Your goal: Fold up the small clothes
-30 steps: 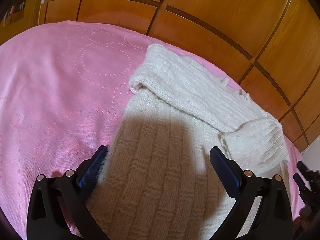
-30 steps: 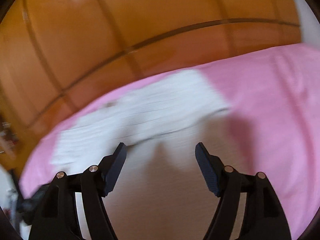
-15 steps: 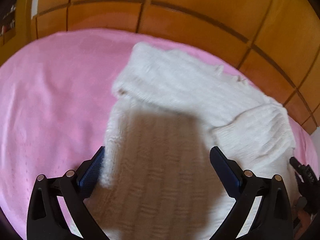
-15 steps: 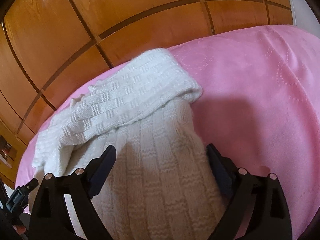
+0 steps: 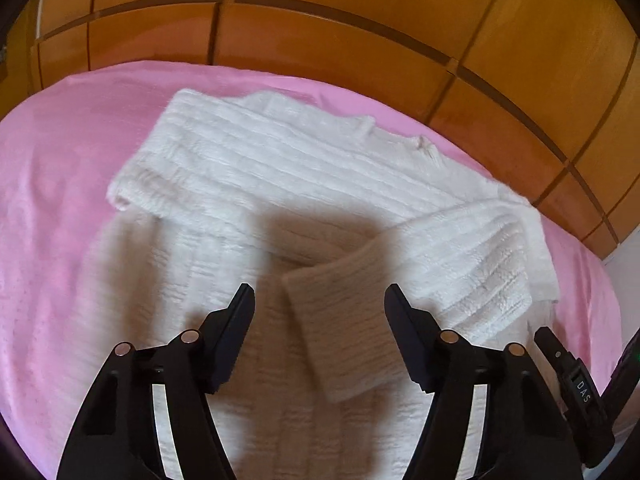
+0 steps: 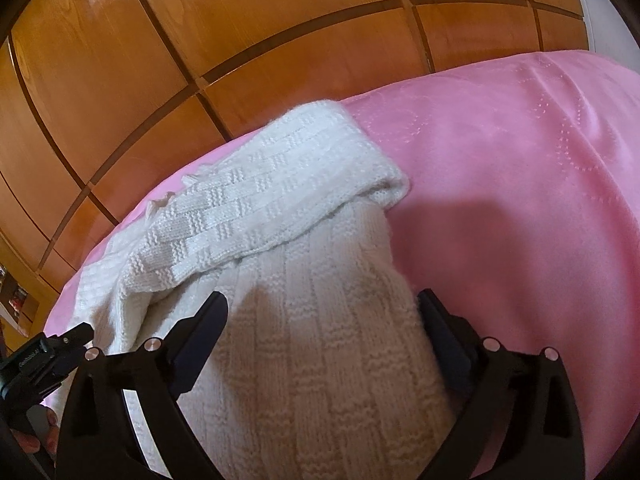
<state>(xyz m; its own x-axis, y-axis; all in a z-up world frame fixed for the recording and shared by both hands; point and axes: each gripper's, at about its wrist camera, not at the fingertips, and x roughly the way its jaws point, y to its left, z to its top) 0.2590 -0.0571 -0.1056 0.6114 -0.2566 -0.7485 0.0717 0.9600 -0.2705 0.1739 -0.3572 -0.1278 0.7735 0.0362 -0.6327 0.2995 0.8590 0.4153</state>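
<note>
A white knitted sweater (image 5: 288, 168) lies on the pink bedspread (image 5: 52, 200), both sleeves folded across its chest. My left gripper (image 5: 320, 308) hovers over the sweater's middle. Its jaws are closing, with the ribbed cuff (image 5: 340, 320) of the right sleeve lying between them; the pads do not press on it. My right gripper (image 6: 324, 312) hangs over the sweater's body (image 6: 320, 360) near its right edge. Those jaws are opening wide, the knit spread under them and nothing gripped. The folded sleeve (image 6: 272, 192) lies just ahead of it.
Wooden wardrobe panels (image 5: 320, 40) rise right behind the bed's far edge. Bare pink bedspread (image 6: 520, 200) stretches to the right of the sweater. The other gripper's black body (image 6: 36, 364) and a hand's fingertips (image 6: 36, 436) show at the lower left in the right wrist view.
The left gripper moved right across the sweater and its jaws narrowed, so the sleeve cuff now lies between them. The right gripper's jaws widened and it dropped closer to the sweater.
</note>
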